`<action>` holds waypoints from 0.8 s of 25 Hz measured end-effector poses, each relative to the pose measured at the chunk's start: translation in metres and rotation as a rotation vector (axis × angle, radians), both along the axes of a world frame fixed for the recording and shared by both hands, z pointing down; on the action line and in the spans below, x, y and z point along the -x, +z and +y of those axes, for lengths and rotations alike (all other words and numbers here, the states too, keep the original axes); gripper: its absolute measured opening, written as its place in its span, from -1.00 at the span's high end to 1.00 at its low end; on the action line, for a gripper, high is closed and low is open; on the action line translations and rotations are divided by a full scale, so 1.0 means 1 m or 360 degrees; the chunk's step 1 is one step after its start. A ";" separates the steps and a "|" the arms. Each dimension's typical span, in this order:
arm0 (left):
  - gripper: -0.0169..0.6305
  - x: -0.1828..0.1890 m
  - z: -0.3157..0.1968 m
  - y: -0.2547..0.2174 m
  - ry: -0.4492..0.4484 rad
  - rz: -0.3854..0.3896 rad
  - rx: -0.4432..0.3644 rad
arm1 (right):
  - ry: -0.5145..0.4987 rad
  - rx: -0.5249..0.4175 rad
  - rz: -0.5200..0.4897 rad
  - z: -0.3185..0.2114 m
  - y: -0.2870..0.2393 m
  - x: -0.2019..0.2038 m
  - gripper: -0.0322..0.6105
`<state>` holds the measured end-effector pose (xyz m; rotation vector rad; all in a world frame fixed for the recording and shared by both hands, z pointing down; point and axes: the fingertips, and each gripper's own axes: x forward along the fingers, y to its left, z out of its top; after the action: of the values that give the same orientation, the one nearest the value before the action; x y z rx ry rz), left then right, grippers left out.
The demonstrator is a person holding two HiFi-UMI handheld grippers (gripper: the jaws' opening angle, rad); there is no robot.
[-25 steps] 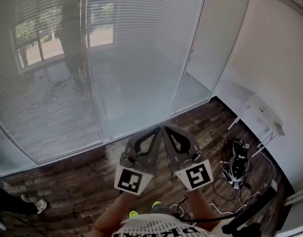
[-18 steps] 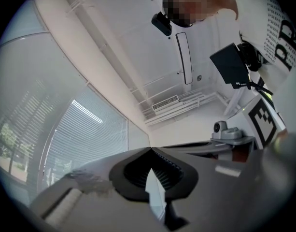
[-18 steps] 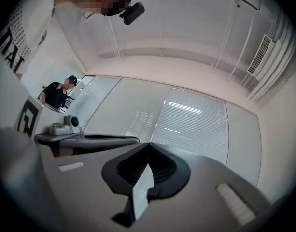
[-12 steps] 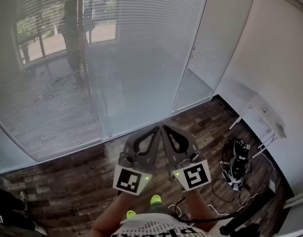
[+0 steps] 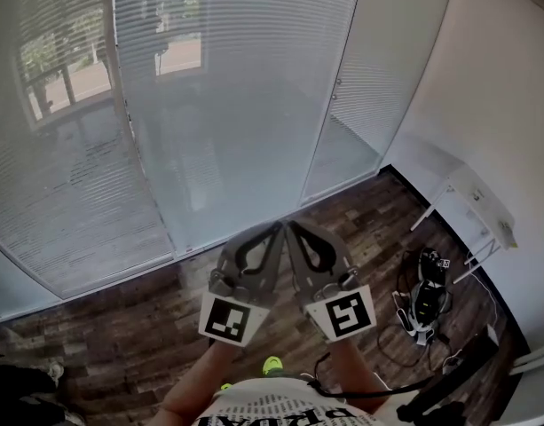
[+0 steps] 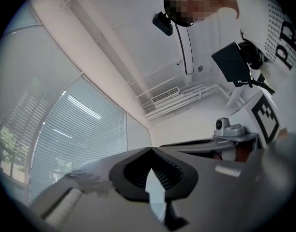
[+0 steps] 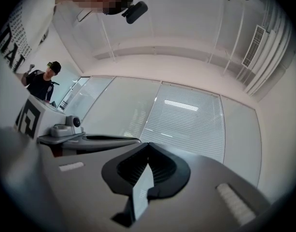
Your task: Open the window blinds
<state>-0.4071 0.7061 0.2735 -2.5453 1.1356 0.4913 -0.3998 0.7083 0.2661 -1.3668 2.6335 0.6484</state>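
Window blinds hang full length over the glass panels ahead. Slats are turned shut & the bottom edge comes down to the wood floor. A faint outdoor view shows thru the upper-left panels. Both gripper views show the same blinds beyond the jaws.

Left hand-held gripper: jaws together at the tips, nothing btwn them. Right hand-held gripper: jaws together too, also empty. Both are held side by side in front of the person, tips nearly touching each other. They point toward the lower part of the blinds, no contact w/ them visible. Each carries a marker cube at the rear: left cube, right cube.

Right of the blinds is a white wall w/ a white table against it. Cables & gear lie on the floor just beside that table. Printed shirt of the person shows at the bottom edge of the head view. Second person, in dark top & cap, shows at the left of the right gripper view.
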 end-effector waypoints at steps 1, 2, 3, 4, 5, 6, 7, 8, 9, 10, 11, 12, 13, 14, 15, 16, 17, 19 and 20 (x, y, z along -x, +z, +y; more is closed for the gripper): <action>0.98 -0.008 -0.007 0.001 -0.0001 -0.0009 -0.0002 | 0.0000 0.0000 0.0007 -0.006 0.001 -0.008 0.87; 0.98 -0.017 -0.014 0.002 -0.0003 -0.0015 -0.0004 | -0.0001 -0.0001 0.0014 -0.013 0.002 -0.016 0.87; 0.98 -0.026 -0.020 0.003 -0.0007 -0.0018 -0.0006 | -0.0002 -0.0002 0.0018 -0.018 0.003 -0.026 0.87; 0.98 -0.035 -0.025 0.005 -0.0012 -0.0018 -0.0006 | -0.0005 -0.0003 0.0020 -0.023 0.005 -0.034 0.88; 0.98 -0.044 -0.030 0.007 -0.0018 -0.0019 -0.0005 | -0.0009 -0.0001 0.0019 -0.029 0.007 -0.044 0.87; 0.98 -0.056 -0.037 0.008 -0.0023 -0.0026 -0.0004 | -0.0011 0.0003 0.0017 -0.036 0.008 -0.055 0.87; 0.98 -0.070 -0.047 0.009 -0.0026 -0.0037 -0.0005 | -0.0011 0.0010 0.0011 -0.046 0.009 -0.069 0.87; 0.98 -0.085 -0.058 0.009 -0.0027 -0.0046 -0.0002 | -0.0011 0.0020 0.0003 -0.058 0.009 -0.085 0.87; 0.98 -0.101 -0.069 0.009 -0.0027 -0.0049 0.0005 | -0.0011 0.0031 -0.0007 -0.068 0.010 -0.101 0.87; 0.98 -0.115 -0.077 0.010 -0.0029 -0.0048 0.0014 | -0.0013 0.0041 -0.0016 -0.076 0.011 -0.116 0.87; 0.98 -0.128 -0.084 0.011 -0.0031 -0.0046 0.0019 | -0.0016 0.0047 -0.0024 -0.084 0.012 -0.128 0.88; 0.98 -0.138 -0.091 0.012 -0.0031 -0.0043 0.0021 | -0.0019 0.0048 -0.0029 -0.091 0.013 -0.138 0.87; 0.98 -0.147 -0.099 0.012 -0.0026 -0.0036 0.0024 | -0.0020 0.0045 -0.0031 -0.099 0.013 -0.147 0.87; 0.98 -0.154 -0.106 0.013 -0.0017 -0.0026 0.0029 | -0.0021 0.0040 -0.0033 -0.106 0.013 -0.154 0.87; 0.98 -0.160 -0.113 0.013 -0.0007 -0.0018 0.0035 | -0.0021 0.0035 -0.0039 -0.113 0.013 -0.160 0.87; 0.98 -0.166 -0.119 0.014 0.0002 -0.0017 0.0040 | -0.0019 0.0035 -0.0045 -0.119 0.013 -0.165 0.87; 0.98 -0.171 -0.124 0.015 0.0009 -0.0026 0.0043 | -0.0014 0.0039 -0.0052 -0.124 0.014 -0.171 0.87; 0.98 -0.182 -0.133 0.014 0.0021 -0.0045 0.0047 | -0.0003 0.0051 -0.0071 -0.133 0.014 -0.182 0.87; 0.98 -0.187 -0.138 0.011 0.0025 -0.0050 0.0045 | 0.0002 0.0053 -0.0082 -0.138 0.011 -0.187 0.87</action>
<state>-0.2201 0.5683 0.2848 -2.5787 1.1196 0.4404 -0.2125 0.5704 0.2772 -1.3751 2.6149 0.5647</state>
